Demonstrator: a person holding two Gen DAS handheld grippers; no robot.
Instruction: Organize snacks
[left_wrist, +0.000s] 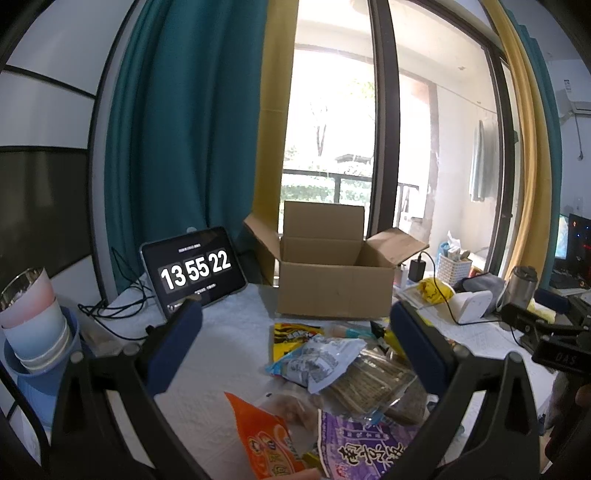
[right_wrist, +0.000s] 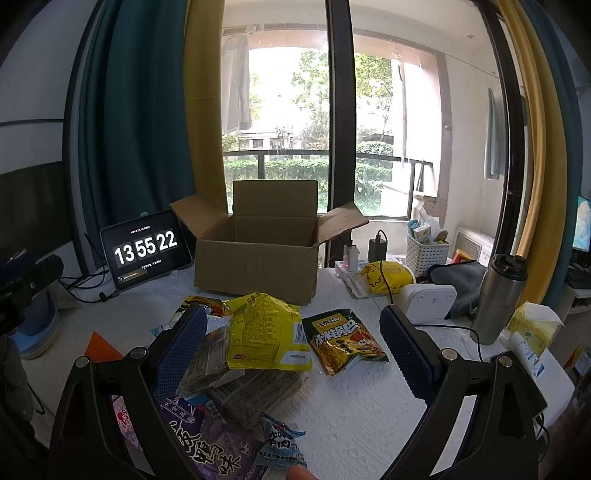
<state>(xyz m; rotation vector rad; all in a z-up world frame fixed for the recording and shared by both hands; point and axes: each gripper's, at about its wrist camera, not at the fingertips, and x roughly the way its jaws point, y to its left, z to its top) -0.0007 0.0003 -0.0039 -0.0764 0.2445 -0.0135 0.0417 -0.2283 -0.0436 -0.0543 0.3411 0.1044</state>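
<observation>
The left tongs (left_wrist: 295, 339) stand wide apart, gripping nothing; their blue pads (left_wrist: 176, 347) hang above the white-covered worktop (left_wrist: 221, 354). Between the two fingers lies the heap of snacks: a pale blue packet (left_wrist: 317, 362) on a clear pack of brown sticks (left_wrist: 373, 387), with an orange packet (left_wrist: 266, 439) and a purple packet (left_wrist: 365, 446) nearest the camera. Whether the right-hand pad touches the heap cannot be told.

The right tongs (right_wrist: 291, 339) are also spread wide and empty. Their left pad (right_wrist: 181, 350) sits right against the clear pack of brown sticks (right_wrist: 207, 358), though contact is not certain. Between the fingers lie a yellow packet (right_wrist: 262, 332), face down, and just to its right a dark green and gold packet (right_wrist: 343, 339) lying alone on the cloth.

Straight ahead of both tongs, past the heap, stands the open cardboard box (right_wrist: 258, 254), flaps up; to its left is a tablet (right_wrist: 144, 251) reading 13 55 22.

Only the right wrist view shows the green and gold packet, the yellow packet's full back, and a steel flask (right_wrist: 498, 299) off to the right. Only the left wrist view shows stacked cups (left_wrist: 33, 321) far to the left, and the other tool (left_wrist: 546, 336) at its right edge.
</observation>
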